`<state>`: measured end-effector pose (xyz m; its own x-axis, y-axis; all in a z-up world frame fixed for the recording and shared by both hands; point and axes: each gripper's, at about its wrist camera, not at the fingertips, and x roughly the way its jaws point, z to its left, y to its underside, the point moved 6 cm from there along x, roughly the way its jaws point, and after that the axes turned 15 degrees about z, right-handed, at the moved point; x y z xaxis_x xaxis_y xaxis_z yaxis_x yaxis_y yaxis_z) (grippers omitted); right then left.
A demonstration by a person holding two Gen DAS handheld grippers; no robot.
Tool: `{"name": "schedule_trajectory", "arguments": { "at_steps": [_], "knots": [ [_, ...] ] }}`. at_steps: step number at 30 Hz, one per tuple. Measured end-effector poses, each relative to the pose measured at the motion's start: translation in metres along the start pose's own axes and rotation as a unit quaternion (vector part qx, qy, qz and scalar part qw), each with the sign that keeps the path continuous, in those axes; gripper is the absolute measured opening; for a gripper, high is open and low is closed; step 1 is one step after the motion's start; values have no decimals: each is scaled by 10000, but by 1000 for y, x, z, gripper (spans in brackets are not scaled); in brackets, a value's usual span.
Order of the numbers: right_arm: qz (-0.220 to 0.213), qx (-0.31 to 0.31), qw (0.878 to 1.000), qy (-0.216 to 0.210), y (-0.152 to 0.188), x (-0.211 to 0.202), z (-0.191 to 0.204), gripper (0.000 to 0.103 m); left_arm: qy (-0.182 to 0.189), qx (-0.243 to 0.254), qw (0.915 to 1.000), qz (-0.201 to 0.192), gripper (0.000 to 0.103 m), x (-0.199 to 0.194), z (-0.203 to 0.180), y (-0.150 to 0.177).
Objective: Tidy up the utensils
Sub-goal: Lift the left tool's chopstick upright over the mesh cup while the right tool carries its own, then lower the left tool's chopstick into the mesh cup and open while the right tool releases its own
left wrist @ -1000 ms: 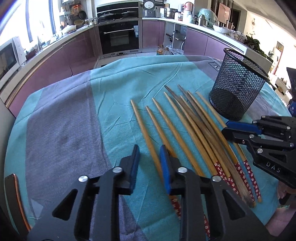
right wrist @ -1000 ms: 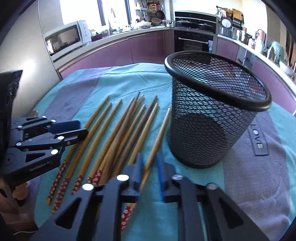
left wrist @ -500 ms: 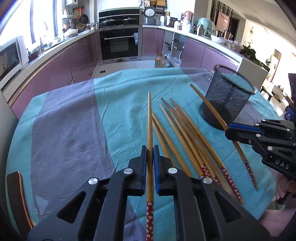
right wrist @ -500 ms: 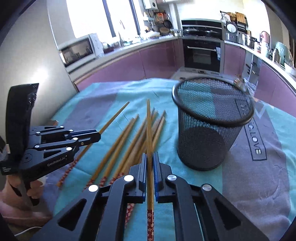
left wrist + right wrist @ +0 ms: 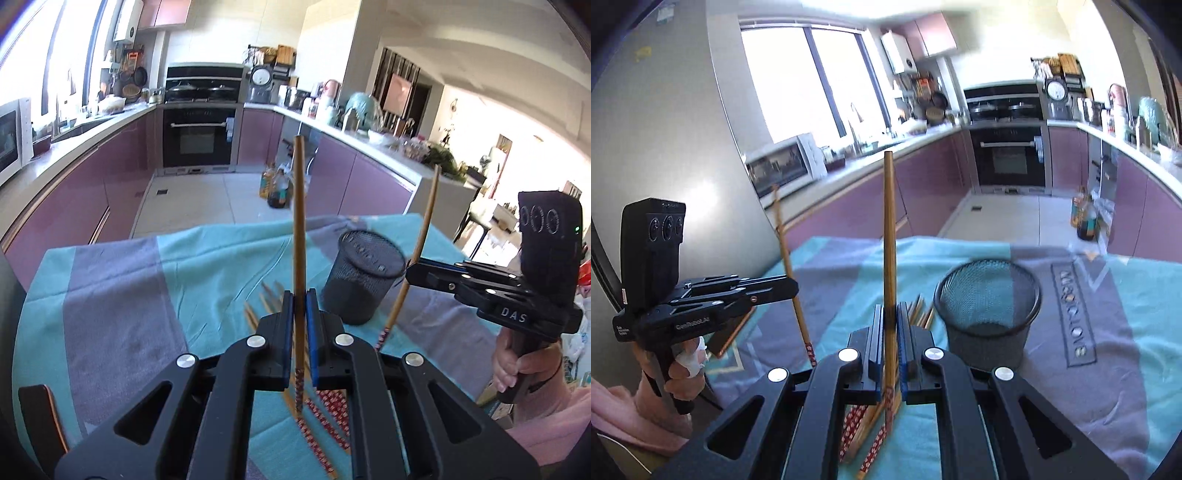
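My left gripper (image 5: 299, 295) is shut on a wooden chopstick (image 5: 298, 206) that stands nearly upright, its red patterned end below the jaws. My right gripper (image 5: 891, 310) is likewise shut on a second chopstick (image 5: 889, 229). Each gripper shows in the other's view: the right one (image 5: 410, 270) with its slanted chopstick (image 5: 423, 243), the left one (image 5: 794, 286) with its chopstick (image 5: 788, 266). Both are raised above the table. The black mesh cup (image 5: 369, 280) (image 5: 988, 314) stands empty below and between them. Several more chopsticks (image 5: 325, 406) (image 5: 864, 424) lie on the cloth.
A teal and grey cloth (image 5: 122, 295) (image 5: 1082, 387) covers the table. A chair back (image 5: 40, 417) rises at the near left edge. A person's hands (image 5: 517, 369) (image 5: 683, 365) grip the handles. Purple cabinets, an oven (image 5: 201, 134) and floor bottles (image 5: 275, 188) lie beyond.
Both grippers closed, each on one chopstick, and rose off the cloth. The held chopsticks tipped from lying flat to nearly upright, and the cup now sits lower and farther off.
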<state>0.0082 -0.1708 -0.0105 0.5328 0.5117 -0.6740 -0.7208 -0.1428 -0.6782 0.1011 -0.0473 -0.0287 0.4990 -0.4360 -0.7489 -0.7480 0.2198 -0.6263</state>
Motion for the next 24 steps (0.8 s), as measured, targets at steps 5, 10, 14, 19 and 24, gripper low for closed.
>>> {"name": "schedule_trajectory", "arguments": {
  "at_steps": [5,10,14,19,24],
  "knots": [
    [-368,-42,9993,41,-20,-24,-8,6,249,71,9989,-384,7,-28,-17,-26],
    [-631,-101,9976,249,-38,-44,-17,6,452,194,9963,-701,7,-45,-41,-58],
    [-840,-67,9957,389,-53,-57,-28,6,609,247,9936,-920,7,-56,-61,-89],
    [-1016,8,9931,586,-68,-61,-45,6,652,318,9923,-1009,7,-51,-87,-118],
    [-764,99,9948,665,-69,-41,-59,6,603,383,9945,-769,7,-15,-103,-125]
  ]
}}
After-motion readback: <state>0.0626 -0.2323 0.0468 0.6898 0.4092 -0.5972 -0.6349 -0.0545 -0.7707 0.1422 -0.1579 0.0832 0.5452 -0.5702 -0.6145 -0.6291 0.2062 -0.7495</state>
